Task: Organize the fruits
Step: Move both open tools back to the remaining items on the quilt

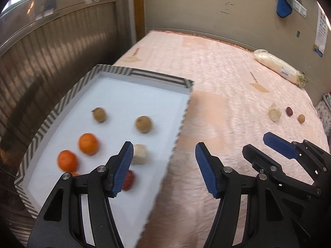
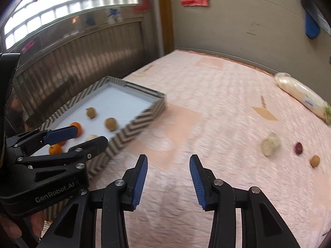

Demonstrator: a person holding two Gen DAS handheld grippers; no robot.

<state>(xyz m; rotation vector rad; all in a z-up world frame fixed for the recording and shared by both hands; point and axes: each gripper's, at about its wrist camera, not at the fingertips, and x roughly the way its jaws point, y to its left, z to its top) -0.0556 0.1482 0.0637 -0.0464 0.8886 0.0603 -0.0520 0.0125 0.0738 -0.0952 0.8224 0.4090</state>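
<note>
A striped tray with a white floor lies on the pink bed at the left. It holds two oranges, two brown fruits, a pale block and a red fruit. My left gripper is open and empty over the tray's right rim. My right gripper is open and empty over the bedspread. To its right lie a pale lumpy item, a dark red fruit and a small brown fruit. The tray also shows at the left of the right wrist view.
A wrapped white radish lies at the bed's far right by the wall. A metal shutter wall runs along the left, behind the tray. The pink bedspread stretches between the tray and the loose fruits.
</note>
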